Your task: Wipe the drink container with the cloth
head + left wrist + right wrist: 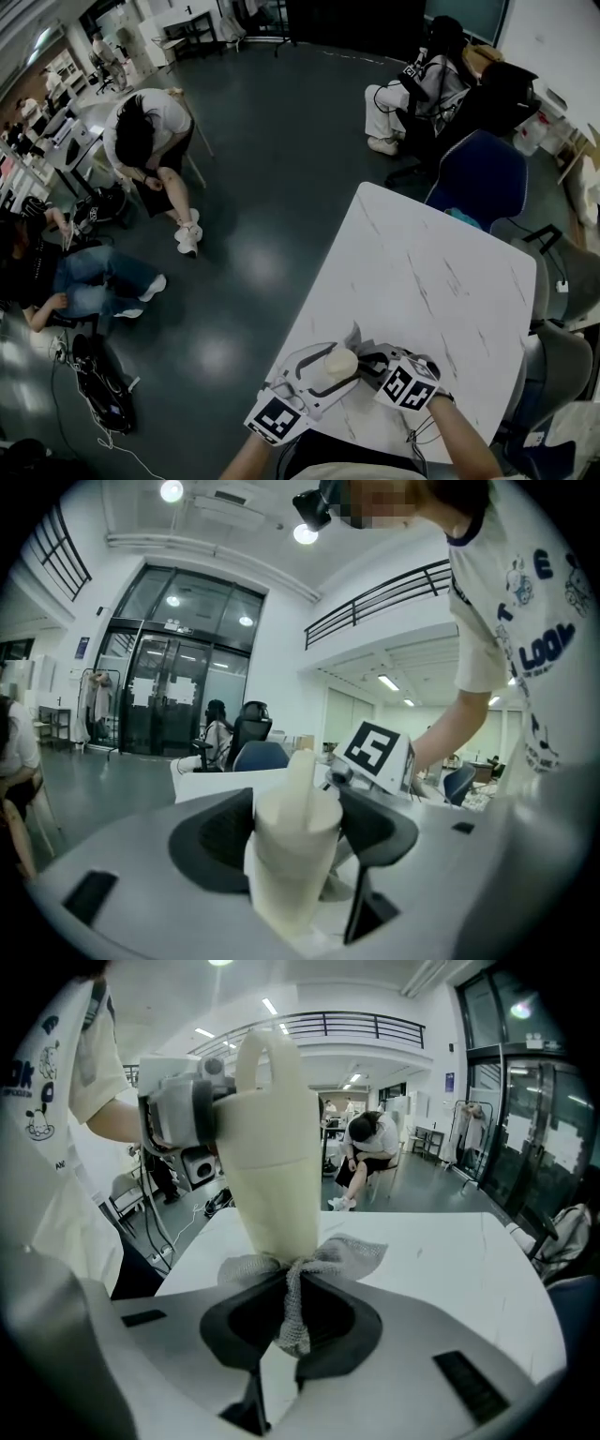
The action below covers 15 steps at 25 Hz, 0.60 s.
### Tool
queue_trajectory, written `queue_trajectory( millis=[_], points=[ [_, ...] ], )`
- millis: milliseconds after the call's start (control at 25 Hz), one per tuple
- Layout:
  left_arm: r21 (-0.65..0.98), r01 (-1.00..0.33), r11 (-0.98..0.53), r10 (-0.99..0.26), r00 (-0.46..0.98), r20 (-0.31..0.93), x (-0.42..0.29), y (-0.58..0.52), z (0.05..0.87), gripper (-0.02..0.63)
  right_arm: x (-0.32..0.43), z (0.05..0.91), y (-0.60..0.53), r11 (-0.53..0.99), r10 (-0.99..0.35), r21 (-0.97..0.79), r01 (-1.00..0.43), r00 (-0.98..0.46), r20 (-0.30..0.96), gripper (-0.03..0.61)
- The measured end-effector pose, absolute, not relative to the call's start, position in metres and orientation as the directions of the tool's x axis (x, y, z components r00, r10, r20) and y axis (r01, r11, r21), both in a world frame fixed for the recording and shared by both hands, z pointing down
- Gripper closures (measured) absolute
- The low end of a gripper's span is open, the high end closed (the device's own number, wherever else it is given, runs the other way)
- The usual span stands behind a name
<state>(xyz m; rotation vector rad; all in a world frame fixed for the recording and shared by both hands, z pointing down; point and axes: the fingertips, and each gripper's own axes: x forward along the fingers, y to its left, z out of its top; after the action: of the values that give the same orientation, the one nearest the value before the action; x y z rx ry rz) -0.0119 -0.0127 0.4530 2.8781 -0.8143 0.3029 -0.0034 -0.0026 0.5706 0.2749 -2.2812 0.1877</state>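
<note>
Bright ceiling lights, fisheye-warped edges

The cream plastic drink container between the pale grey left gripper's black pads is plain. The right gripper, equally grey and black, pinches a grey woven mesh cloth. Black-and-white squares pattern each gripper's cube. Beneath both grippers, the white tabletop shows faint grey veins.

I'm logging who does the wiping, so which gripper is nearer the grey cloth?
Right. The right gripper is shut on the cloth, holding it against the drink container. The left gripper clamps that container nearer its other end, off the cloth.
</note>
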Motion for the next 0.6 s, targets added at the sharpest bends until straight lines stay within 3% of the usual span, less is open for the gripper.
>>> queue_trajectory(
  millis=[600],
  points=[
    [0.077, -0.333, -0.940, -0.310, 0.925, 0.219, -0.010, -0.011, 0.451, 0.322, -0.004, 0.515, -0.005, 0.974, -0.134, -0.049, -0.221, -0.737, 0.662, 0.535]
  ],
)
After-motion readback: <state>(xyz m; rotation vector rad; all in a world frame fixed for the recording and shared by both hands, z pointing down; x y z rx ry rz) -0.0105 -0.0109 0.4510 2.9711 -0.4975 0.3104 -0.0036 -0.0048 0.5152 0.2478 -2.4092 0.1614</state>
